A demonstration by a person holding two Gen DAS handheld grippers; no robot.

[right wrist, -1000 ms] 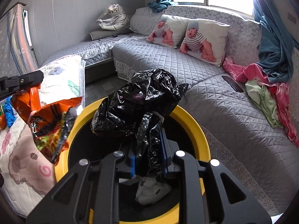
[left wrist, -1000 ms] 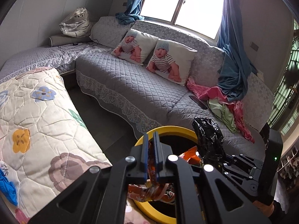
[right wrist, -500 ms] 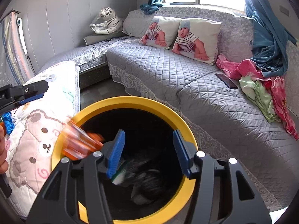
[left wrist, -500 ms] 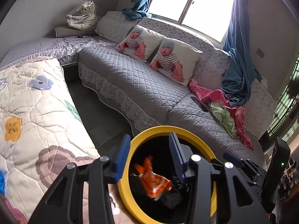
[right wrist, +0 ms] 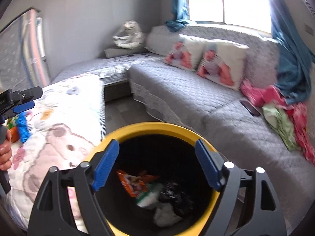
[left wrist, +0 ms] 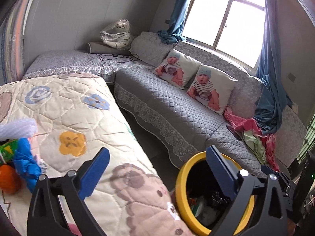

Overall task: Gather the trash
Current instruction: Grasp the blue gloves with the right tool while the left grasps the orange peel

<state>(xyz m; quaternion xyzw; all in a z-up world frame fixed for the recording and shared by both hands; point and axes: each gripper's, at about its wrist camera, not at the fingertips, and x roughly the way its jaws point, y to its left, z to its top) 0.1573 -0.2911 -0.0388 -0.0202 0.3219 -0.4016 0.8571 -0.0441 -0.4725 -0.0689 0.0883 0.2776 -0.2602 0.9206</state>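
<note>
A yellow-rimmed black bin (right wrist: 157, 126) stands below my right gripper (right wrist: 157, 165), whose jaws are opening with nothing between them. Inside lie an orange snack wrapper (right wrist: 133, 182), a black plastic bag (right wrist: 177, 196) and white paper (right wrist: 165, 214). In the left wrist view my left gripper (left wrist: 157, 173) hangs over the edge of the quilt (left wrist: 82, 118), beside the bin (left wrist: 180, 184). Its jaws are opening wide and hold nothing. At the quilt's left lie a blue crumpled scrap (left wrist: 25, 163), an orange piece (left wrist: 7, 179), a green packet (left wrist: 7, 149) and a white wad (left wrist: 17, 127).
A grey quilted corner sofa (left wrist: 173, 106) with two baby-print pillows (left wrist: 210, 90) runs behind the bin. Pink and green clothes (left wrist: 254, 135) and a dark phone (right wrist: 251, 108) lie on its right end. A narrow strip of floor (right wrist: 126, 110) separates quilt and sofa.
Both grippers opened and let go. The orange wrapper and the black bag dropped into the bin. My left gripper swung left over the quilt, and the right one rose a little.
</note>
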